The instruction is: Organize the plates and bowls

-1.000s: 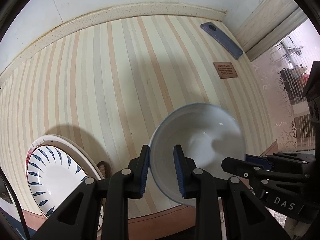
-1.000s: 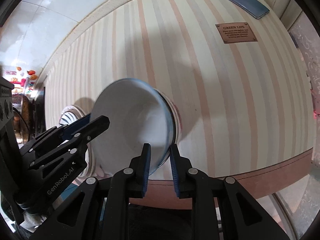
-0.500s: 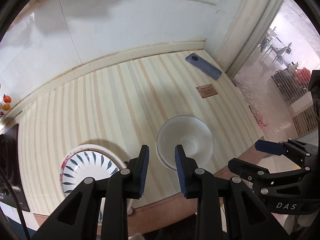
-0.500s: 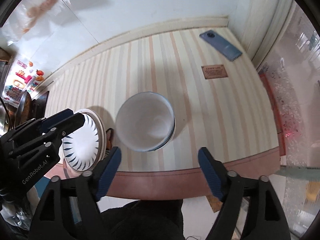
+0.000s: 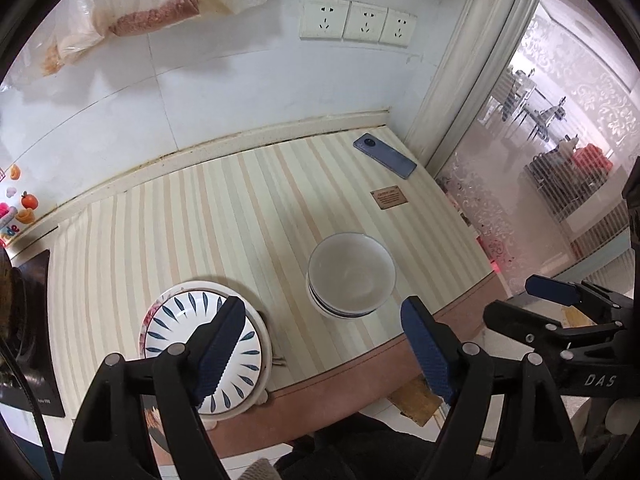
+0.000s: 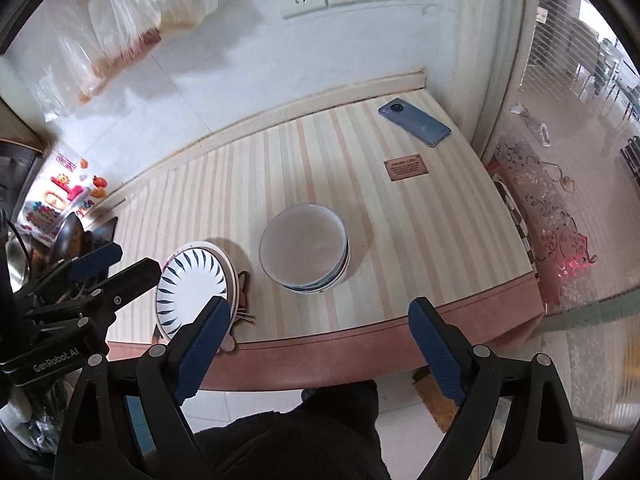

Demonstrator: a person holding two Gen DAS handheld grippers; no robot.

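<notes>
Bowls: white bowls (image 5: 351,274) sit nested in a stack on the striped table (image 5: 208,224), near its front edge, right of centre.
Plates: blue-leaf plate (image 5: 224,344) tops a plate stack, left of the bowls, apart from them, at the near edge.
Left gripper: left gripper (image 5: 320,344) hangs above the near edge, jaws spread wide, holding nothing.
Right gripper: right gripper (image 6: 320,340) likewise released, empty, over the near edge.
Far right: blue phone (image 6: 415,121) lies flat in the corner; brown label (image 6: 407,169) just nearer.
Wall: three sockets (image 5: 357,21); plastic bags (image 5: 152,4) hanging at left.
</notes>
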